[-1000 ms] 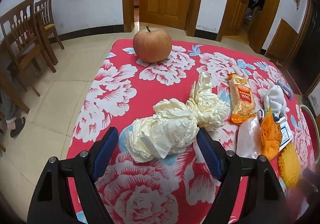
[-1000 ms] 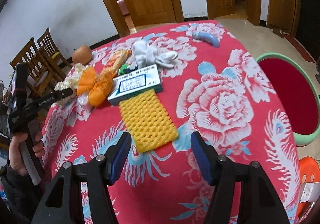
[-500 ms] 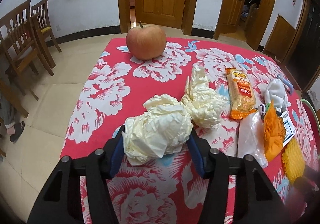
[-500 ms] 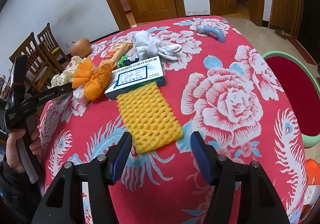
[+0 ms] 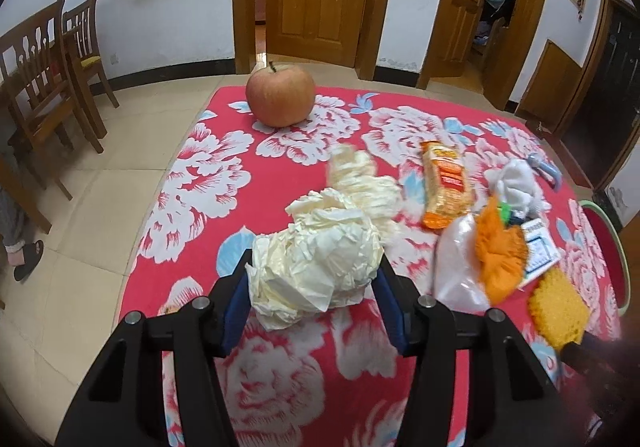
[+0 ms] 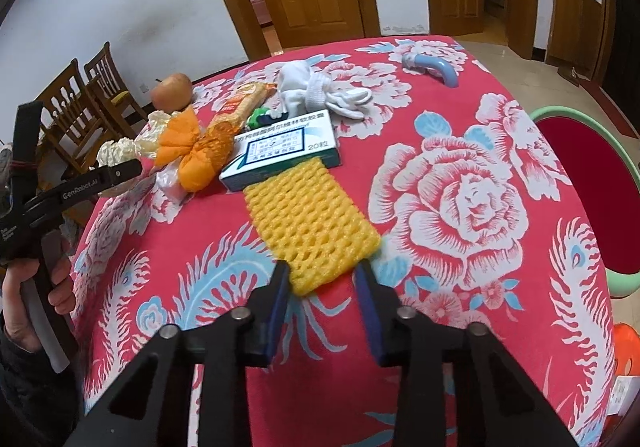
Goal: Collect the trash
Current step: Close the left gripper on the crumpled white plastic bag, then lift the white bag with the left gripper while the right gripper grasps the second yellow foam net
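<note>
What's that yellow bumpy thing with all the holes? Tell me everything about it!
It's a yellow foam fruit net, a soft-looking sleeve covered in rows of small holes. It lies flat on the red flowered tablecloth. Its far end touches a white and teal medicine box. Its near end sits between the blue pads of the right gripper, which look close to its edges.
</note>
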`<state>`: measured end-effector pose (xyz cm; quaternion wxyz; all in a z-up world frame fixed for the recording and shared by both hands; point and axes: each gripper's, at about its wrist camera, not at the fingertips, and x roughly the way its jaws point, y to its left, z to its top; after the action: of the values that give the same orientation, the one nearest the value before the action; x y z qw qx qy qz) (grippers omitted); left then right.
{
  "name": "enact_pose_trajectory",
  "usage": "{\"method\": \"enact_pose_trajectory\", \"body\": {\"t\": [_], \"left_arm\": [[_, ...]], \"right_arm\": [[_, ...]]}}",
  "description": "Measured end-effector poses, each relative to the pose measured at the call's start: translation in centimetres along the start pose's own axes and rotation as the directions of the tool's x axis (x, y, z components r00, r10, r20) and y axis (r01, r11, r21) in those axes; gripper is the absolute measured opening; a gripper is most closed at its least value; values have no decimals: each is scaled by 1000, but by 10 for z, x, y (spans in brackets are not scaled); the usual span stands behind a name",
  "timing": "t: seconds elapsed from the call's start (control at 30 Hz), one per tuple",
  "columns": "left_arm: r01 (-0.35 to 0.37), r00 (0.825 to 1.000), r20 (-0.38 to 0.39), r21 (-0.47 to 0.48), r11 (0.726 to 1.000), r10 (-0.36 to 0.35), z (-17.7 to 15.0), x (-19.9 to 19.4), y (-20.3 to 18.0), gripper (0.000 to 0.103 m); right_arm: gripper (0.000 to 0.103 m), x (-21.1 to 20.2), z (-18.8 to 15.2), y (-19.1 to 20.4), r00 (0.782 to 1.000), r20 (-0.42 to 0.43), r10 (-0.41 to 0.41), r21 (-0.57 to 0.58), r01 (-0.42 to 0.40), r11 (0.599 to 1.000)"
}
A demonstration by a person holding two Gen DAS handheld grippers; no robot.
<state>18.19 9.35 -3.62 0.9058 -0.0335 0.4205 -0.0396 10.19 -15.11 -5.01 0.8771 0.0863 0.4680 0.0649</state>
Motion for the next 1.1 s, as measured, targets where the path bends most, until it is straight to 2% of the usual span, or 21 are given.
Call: {"method": "enact_pose_trajectory", "body": {"t": [0.2, 0.4, 0.77, 1.1], "left_arm": [[32, 999, 4, 6, 999, -32, -4, -14, -9, 56], [42, 999, 0, 17, 999, -42, -10, -20, -18, 56], [70, 997, 23, 31, 997, -71, -14, -41, -36, 56], [101, 993, 42, 107, 989, -106, -13, -59, -68, 57]], "right_arm": [[16, -1, -4, -1, 1000, 1, 22, 6, -22, 1000], [11, -4, -8, -6, 999, 7, 52, 36, -53, 998], [11, -35, -9, -16, 994, 81, 71, 51, -76, 996], [10, -59, -12, -36, 990, 135, 44, 89, -56, 994]]}}
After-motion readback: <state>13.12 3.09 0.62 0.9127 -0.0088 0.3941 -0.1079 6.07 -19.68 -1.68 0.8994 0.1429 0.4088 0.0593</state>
